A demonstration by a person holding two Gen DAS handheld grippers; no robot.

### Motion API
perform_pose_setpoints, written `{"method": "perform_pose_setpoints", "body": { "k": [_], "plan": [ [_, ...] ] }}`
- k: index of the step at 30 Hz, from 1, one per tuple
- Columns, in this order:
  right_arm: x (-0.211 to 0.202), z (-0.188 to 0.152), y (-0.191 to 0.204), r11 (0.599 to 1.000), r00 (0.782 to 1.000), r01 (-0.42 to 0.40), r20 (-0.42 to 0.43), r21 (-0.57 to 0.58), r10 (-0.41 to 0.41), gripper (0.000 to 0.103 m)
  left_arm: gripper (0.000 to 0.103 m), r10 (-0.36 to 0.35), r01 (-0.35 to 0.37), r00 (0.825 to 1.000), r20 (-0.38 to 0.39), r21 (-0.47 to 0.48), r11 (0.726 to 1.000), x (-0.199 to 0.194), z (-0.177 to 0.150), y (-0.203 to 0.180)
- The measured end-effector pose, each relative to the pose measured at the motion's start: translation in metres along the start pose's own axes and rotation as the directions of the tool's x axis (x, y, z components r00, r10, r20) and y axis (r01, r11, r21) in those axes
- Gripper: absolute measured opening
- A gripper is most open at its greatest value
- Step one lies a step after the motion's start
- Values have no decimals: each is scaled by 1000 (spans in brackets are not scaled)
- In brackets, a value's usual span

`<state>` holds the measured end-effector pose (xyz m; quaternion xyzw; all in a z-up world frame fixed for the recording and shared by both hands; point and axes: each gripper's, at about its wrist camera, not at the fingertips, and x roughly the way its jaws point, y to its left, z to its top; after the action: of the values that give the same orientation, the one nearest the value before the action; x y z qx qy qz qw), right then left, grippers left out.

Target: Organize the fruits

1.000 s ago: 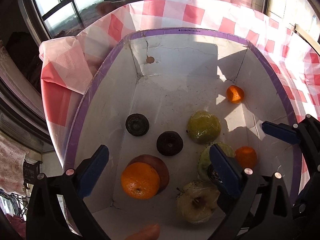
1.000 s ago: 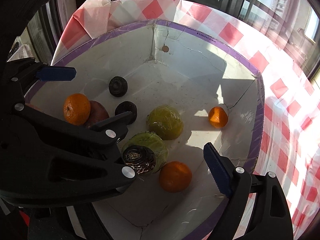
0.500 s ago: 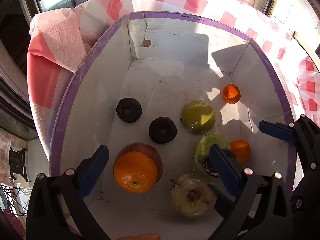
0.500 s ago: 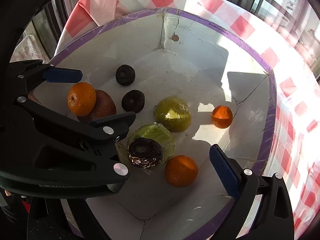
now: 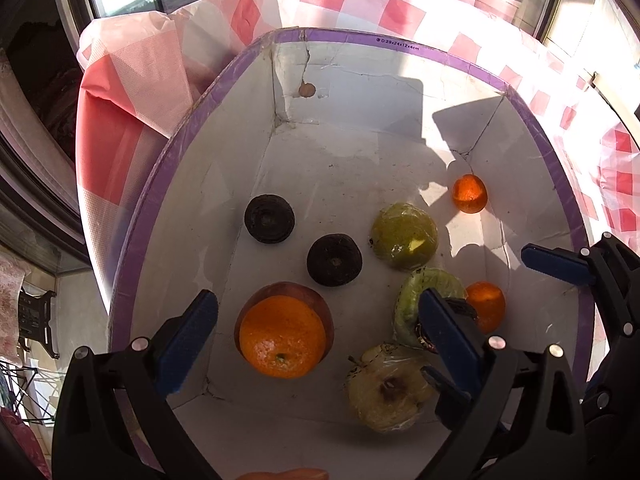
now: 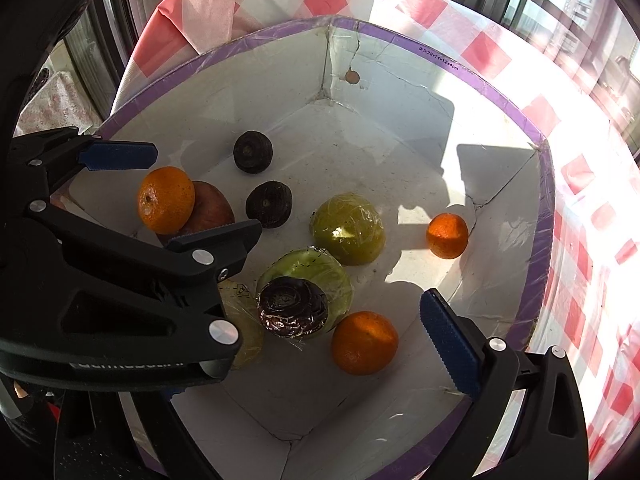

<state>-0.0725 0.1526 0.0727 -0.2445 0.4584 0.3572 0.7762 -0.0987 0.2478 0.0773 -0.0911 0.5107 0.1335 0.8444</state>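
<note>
Both grippers over white box (image 5: 400, 80) with purple rim, jaws wide apart, nothing held. Left gripper (image 5: 316, 332): big orange (image 5: 283, 336) sits between its jaws, resting against red apple (image 5: 316, 294), near box's left wall. Right gripper (image 6: 332, 280): wrapped dark fruit (image 6: 293, 306) on green fruit (image 6: 320, 270) and a small orange (image 6: 364, 342) lie between jaws, mid-box.

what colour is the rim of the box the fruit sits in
Purple. The box rim is a purple taped band around white walls, clearest in the right wrist view.
</note>
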Motion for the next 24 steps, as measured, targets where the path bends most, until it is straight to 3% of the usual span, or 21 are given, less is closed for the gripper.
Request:
{"method": "perform_pose_setpoints", "body": {
  "k": [6, 12, 21, 24],
  "plan": [
    [0, 0, 0, 1000, 1000, 0, 0, 1, 0, 96, 100, 0, 0, 1000, 0, -5, 1000, -1, -1, 2],
    [0, 0, 0, 1000, 1000, -1, 1, -1, 1, 96, 101, 59, -59, 998, -15, 16, 998, 1, 0, -1],
    [0, 0, 0, 1000, 1000, -1, 2, -1, 1, 96, 101, 33, -33, 999, -20, 2, 999, 1, 0, 1],
    [0, 0, 0, 1000, 1000, -1, 2, -1, 1, 96, 101, 78, -78, 997, -29, 11, 997, 3, 1, -1]
  ]
}}
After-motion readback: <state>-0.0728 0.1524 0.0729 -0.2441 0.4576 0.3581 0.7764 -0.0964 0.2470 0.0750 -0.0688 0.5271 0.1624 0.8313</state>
